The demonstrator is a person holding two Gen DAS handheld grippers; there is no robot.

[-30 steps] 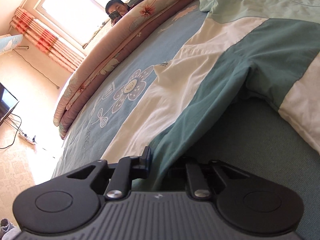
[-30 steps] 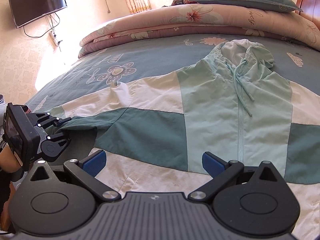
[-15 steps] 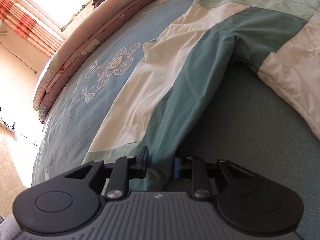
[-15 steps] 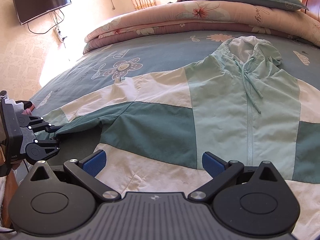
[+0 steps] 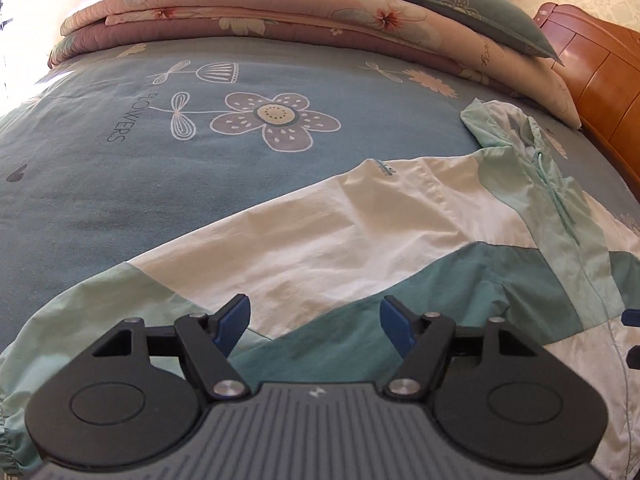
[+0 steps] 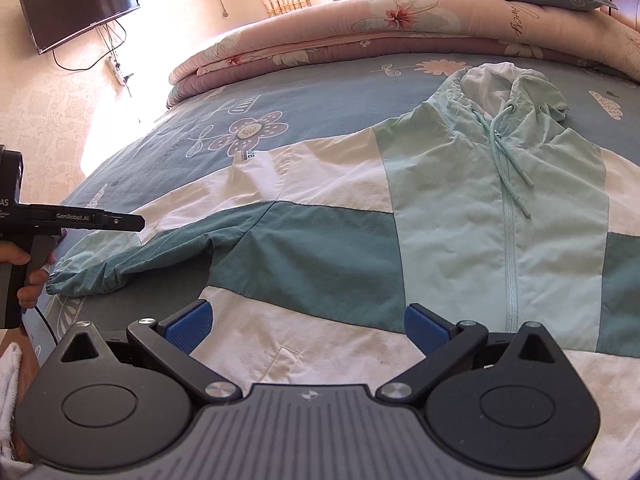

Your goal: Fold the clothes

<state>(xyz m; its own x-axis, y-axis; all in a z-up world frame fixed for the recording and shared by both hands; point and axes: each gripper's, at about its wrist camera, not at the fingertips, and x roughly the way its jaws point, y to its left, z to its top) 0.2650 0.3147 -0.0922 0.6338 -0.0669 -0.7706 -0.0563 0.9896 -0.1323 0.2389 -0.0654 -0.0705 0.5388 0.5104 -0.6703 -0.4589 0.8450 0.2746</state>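
Jacket (image 6: 440,208) lies flat, front up on bed (image 5: 120,168); L gripper (image 5: 315,322) jaws opening, nothing btwn, above sleeve (image 5: 280,248). R gripper (image 6: 307,326) wide, empty over hem. Next: regrip sleeve near cuff, fold across chest w/o bunching

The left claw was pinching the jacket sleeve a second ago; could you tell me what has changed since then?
The left claw has let go of the sleeve: its jaws are opening with nothing pinched, and it has lifted and rolled level above it. The sleeve now lies flat on the bed. The right claw and the jacket body stayed put.

Left gripper (image 5: 315,326) opening, nothing clamped; right gripper (image 6: 306,326) spread wide.
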